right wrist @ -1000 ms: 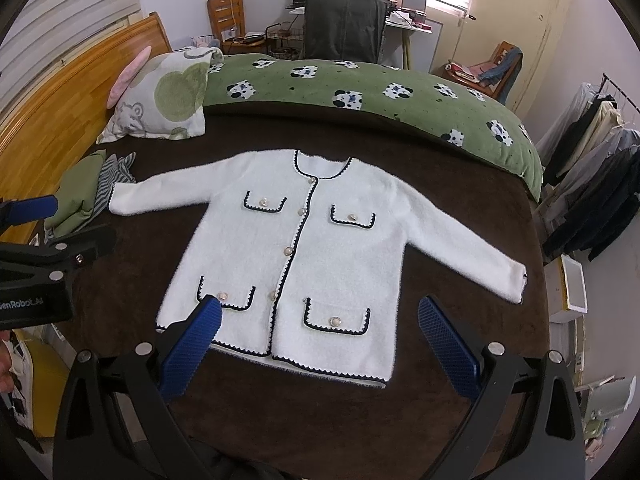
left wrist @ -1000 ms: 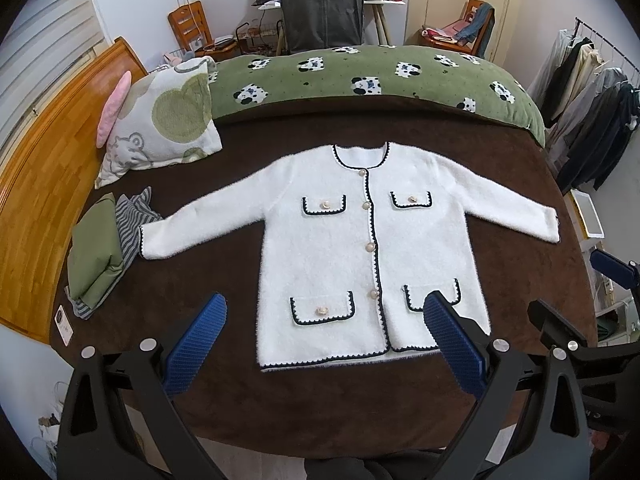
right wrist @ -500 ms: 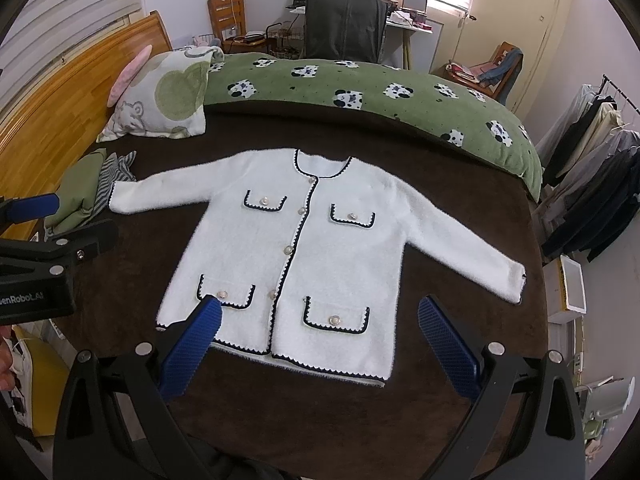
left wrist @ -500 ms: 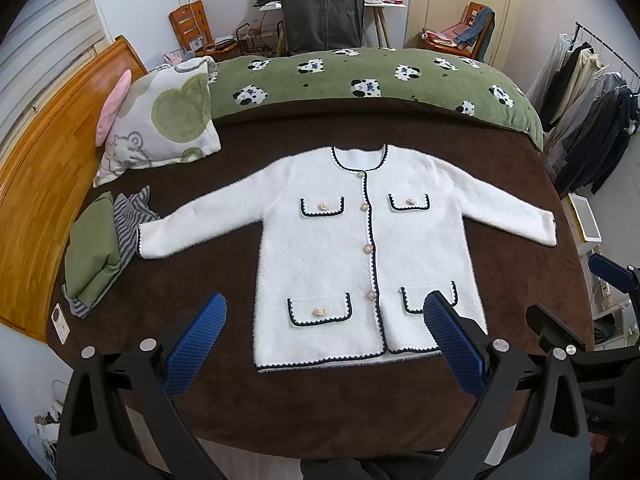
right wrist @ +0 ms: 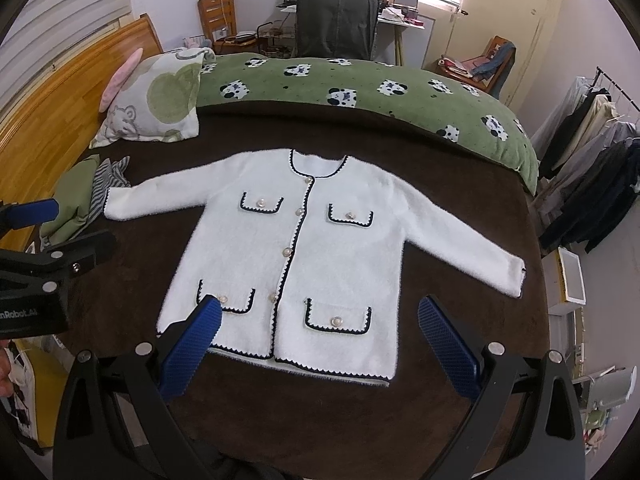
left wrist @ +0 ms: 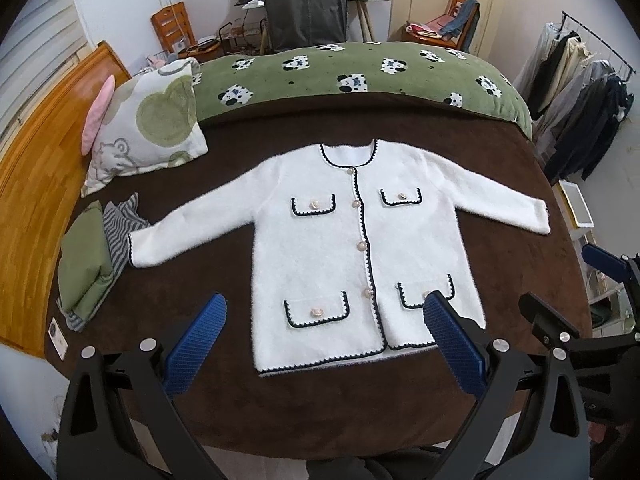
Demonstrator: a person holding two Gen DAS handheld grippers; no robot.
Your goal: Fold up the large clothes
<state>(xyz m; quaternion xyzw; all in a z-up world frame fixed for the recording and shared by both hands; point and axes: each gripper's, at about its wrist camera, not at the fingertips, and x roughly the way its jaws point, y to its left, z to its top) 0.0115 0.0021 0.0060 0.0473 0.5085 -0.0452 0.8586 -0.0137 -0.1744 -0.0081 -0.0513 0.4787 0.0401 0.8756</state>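
Left wrist view: a white cardigan (left wrist: pixel 360 248) lies flat, buttoned and face up, both sleeves spread, on the brown bedspread (left wrist: pixel 320 408). No fold is made yet, so the step in hand appears to be the approach. The left gripper (left wrist: pixel 324 340) and right gripper (right wrist: pixel 320 340) hang above the hem with jaws spread wide, holding and touching nothing. The next move probably calls for lowering onto a sleeve or a hem corner and pinching the thick knit.
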